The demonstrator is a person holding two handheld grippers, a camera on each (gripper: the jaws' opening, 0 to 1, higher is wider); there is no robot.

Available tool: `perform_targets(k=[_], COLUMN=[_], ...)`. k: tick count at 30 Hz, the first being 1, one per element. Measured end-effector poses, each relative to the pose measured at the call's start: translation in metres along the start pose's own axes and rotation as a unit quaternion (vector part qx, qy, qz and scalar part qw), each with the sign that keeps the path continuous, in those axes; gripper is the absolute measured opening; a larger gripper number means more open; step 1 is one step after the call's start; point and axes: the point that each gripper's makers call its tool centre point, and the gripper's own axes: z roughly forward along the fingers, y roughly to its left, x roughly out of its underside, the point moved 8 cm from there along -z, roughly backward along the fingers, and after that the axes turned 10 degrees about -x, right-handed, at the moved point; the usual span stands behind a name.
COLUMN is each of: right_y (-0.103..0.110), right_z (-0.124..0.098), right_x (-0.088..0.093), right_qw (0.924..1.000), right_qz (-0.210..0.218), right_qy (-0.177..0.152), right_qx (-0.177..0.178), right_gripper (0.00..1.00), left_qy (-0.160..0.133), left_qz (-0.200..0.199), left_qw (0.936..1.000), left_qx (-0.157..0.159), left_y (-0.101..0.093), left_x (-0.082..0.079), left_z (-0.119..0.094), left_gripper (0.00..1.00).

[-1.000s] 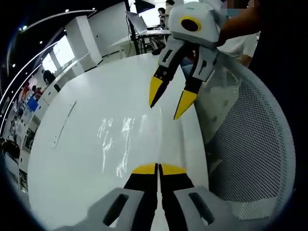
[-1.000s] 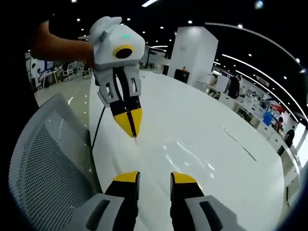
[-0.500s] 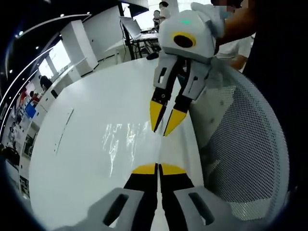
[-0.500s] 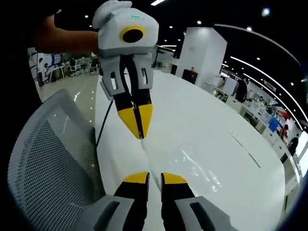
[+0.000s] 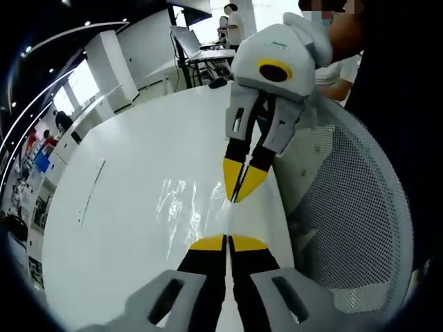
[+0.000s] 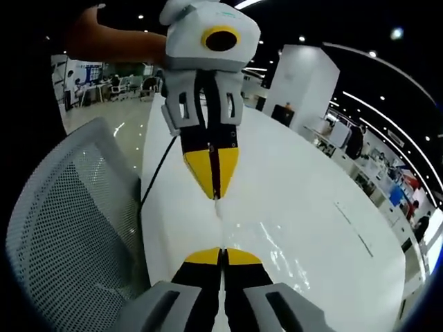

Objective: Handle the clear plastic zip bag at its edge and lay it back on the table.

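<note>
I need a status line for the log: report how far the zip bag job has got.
Done: both grippers have taken the clear zip bag at its near edge; the left gripper and the right gripper each look shut on it. In hand: the edge is pinched between the two, while the rest of the bag lies on the white table. Left: releasing it so it lies flat on the table.
</note>
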Motion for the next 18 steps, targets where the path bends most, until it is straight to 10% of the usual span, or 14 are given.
perform_targets(k=[18], right_y=[-0.0018], right_z=[-0.0020], right_x=[-0.0021], right_qw=[0.9998], right_qz=[-0.020], right_qy=[0.003], right_qx=[0.000], right_gripper=[0.00], left_qy=[-0.007], left_qz=[0.090], left_qw=[0.9959], left_qx=[-0.001], left_y=[0.0041], left_x=[0.0089], left_z=[0.0099], left_gripper=[0.02])
